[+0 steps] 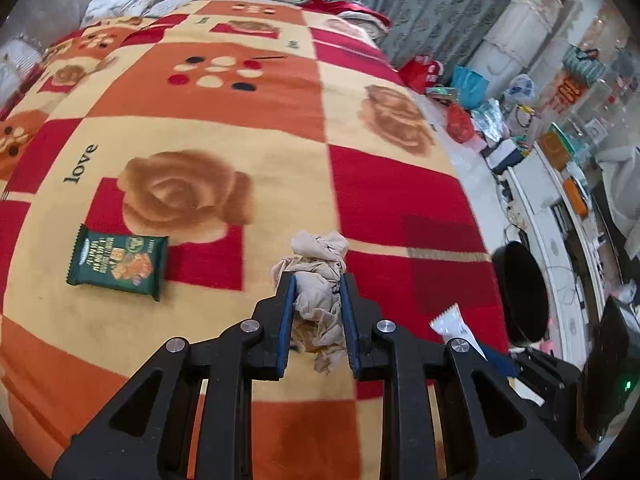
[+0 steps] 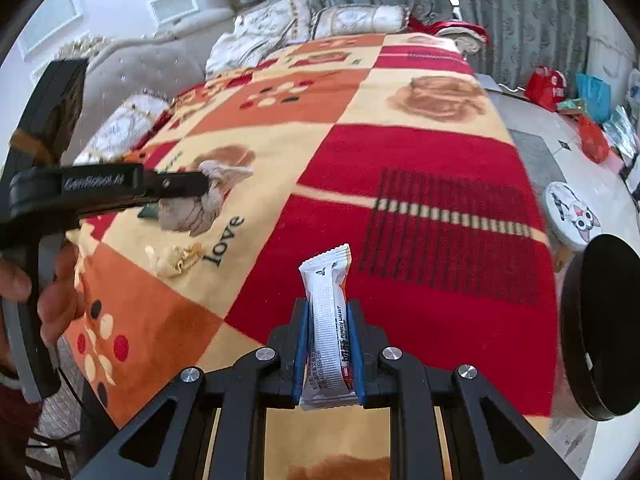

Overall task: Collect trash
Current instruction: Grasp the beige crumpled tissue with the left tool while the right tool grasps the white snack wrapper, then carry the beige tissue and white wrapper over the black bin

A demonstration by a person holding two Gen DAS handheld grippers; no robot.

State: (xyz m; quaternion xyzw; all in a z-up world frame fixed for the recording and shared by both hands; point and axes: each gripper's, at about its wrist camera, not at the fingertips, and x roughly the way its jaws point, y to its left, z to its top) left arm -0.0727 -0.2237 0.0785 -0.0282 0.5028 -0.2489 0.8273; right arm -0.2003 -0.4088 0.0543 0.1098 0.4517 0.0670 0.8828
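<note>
Black linkage grippers with blue pads

Each gripper, left gripper (image 1: 318,280) and right gripper (image 2: 327,307), has black cut-out arms, silver round pivot screws and blue-lined fingers; bare hand (image 2: 56,292) skin shows, white lettering marks one side.

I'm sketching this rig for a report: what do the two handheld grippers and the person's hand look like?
Both the left gripper and right gripper are matte black linkages with triangular cutouts, silver round pivot pins and blue pads lining the fingers. From the right wrist, the left one shows pale lettering on its side. The bare hand shows no sleeve.
</note>
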